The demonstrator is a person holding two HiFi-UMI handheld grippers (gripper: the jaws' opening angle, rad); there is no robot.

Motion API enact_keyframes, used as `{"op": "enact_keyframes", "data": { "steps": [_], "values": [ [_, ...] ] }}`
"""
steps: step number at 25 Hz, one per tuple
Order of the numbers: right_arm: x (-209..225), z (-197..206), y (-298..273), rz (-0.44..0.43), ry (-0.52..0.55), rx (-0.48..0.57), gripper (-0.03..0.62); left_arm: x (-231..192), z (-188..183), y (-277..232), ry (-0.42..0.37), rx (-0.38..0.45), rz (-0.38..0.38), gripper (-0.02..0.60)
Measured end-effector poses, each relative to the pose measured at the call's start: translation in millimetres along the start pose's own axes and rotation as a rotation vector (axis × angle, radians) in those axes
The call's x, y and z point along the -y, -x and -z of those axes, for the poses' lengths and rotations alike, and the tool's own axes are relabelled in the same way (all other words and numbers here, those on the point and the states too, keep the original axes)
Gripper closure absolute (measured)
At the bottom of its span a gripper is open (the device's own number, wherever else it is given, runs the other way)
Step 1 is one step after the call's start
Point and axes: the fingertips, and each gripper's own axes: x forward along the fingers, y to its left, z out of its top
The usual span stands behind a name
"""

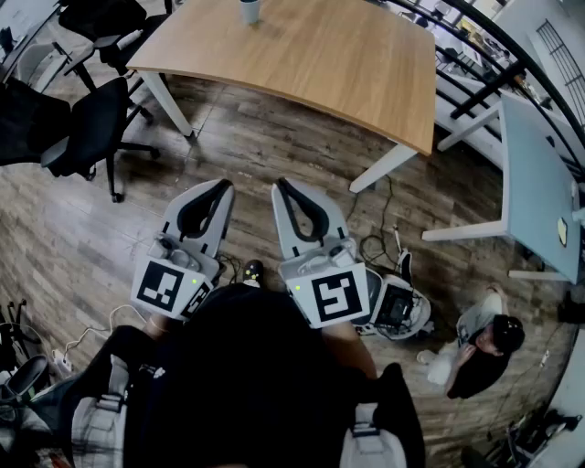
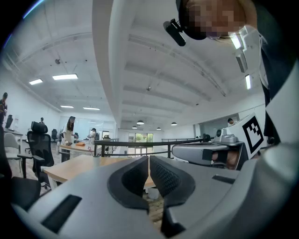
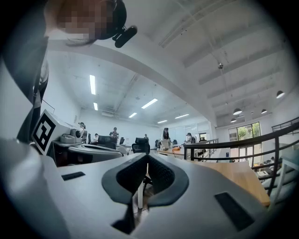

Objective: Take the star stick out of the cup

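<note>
Left gripper (image 1: pixel 222 188): I hold it low, close to my body, over the wood floor; its own view shows the pads pressed together with nothing between them (image 2: pixel 148 173).
Cup (image 1: pixel 249 9): it stands on the far part of the wooden table (image 1: pixel 347 73), cut by the top edge of the head view; it is well apart from both grippers, straight ahead and roughly on the line between them.
Star stick: I cannot make it out in any view; I judge it stands in the cup with its long axis near upright, but its tilt is unknown.
Right gripper (image 1: pixel 281 188): it is just beside the left one and at the same height; its own view shows the pads closed on each other and empty (image 3: pixel 147 162).
Nearer side: I see no clear difference; the cup lies about as far from one set of tips as from the other.
What the move turns on: in my judgement, both grippers must go forward and up over the table's near edge; whichever takes the stick must first part its pads.
</note>
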Motion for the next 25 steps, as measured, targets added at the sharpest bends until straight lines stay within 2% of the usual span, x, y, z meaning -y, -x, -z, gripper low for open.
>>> {"op": "enact_keyframes", "data": {
  "steps": [8, 17, 25],
  "values": [
    [-5.9, 2.2, -10.6, 0.030, -0.011, -0.008, 0.569, -13.9, 5.4, -0.1, 0.027, -0.012, 0.029, 0.558],
    [-13.0, 3.7, -33.3, 0.127, -0.007, -0.007, 0.568, -41.2, 12.2, -5.7, 0.029, -0.016, 0.128, 0.558],
    [-24.8, 7.5, -43.8, 0.159, 0.035, -0.042, 0.568, -67.1, 21.6, -2.6, 0.051, -0.011, 0.142, 0.558]
  ]
}}
